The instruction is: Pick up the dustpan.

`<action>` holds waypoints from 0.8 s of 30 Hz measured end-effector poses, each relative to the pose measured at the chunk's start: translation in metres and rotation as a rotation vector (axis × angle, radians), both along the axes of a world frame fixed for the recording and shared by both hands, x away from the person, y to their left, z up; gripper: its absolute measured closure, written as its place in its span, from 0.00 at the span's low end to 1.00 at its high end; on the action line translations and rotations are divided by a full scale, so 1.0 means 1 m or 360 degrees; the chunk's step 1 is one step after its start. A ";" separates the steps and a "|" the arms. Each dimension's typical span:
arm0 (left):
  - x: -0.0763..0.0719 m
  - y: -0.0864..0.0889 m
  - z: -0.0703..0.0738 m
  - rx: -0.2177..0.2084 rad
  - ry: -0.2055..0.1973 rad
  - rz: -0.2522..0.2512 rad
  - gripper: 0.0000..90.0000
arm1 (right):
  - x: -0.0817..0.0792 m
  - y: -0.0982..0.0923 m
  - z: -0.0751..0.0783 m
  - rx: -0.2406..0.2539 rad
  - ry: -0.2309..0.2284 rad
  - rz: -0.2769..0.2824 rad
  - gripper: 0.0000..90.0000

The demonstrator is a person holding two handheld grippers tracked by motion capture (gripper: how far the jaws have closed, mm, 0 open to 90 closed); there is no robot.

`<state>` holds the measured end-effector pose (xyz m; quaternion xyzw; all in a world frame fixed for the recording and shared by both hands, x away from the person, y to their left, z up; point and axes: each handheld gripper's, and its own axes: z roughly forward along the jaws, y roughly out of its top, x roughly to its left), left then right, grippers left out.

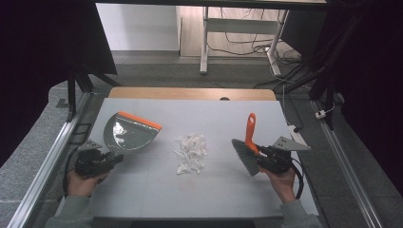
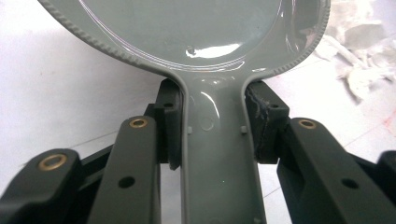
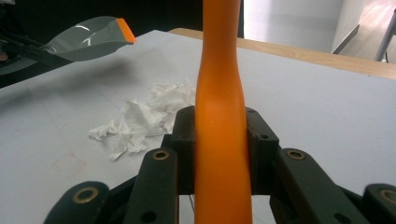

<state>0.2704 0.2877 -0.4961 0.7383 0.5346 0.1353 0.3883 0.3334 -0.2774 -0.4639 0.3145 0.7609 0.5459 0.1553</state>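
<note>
A grey dustpan (image 1: 129, 131) with an orange lip is held above the white table's left part; my left gripper (image 1: 111, 158) is shut on its handle (image 2: 217, 154). My right gripper (image 1: 259, 153) is shut on the orange handle (image 3: 219, 116) of a hand brush (image 1: 246, 153), whose grey bristles point left and down toward the table. A heap of torn white paper scraps (image 1: 191, 152) lies on the table between the two tools, and appears in the right gripper view as paper scraps (image 3: 140, 119) and at the top right of the left gripper view as paper scraps (image 2: 359, 51).
The white tabletop (image 1: 199, 118) rests on a wooden board whose far edge (image 1: 190, 93) shows behind it. Metal rails (image 1: 52, 156) run along both sides. A white desk frame (image 1: 237, 33) and cables stand on the floor beyond.
</note>
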 end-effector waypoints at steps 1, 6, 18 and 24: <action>0.000 0.000 0.001 -0.0001 -0.0009 -0.0012 0.68 | 0.000 0.000 0.000 0.0007 0.0000 -0.0003 0.78; -0.001 0.001 0.004 -0.0003 -0.0034 -0.0073 0.68 | 0.001 -0.001 0.001 0.0028 -0.0001 -0.0011 0.78; -0.004 -0.002 0.018 -0.0011 -0.0073 -0.0266 0.68 | -0.004 -0.001 0.001 0.0028 -0.0004 0.0000 0.78; -0.009 -0.009 0.020 0.0010 -0.0086 -0.0342 0.68 | -0.005 -0.001 0.000 0.0011 -0.0003 0.0000 0.78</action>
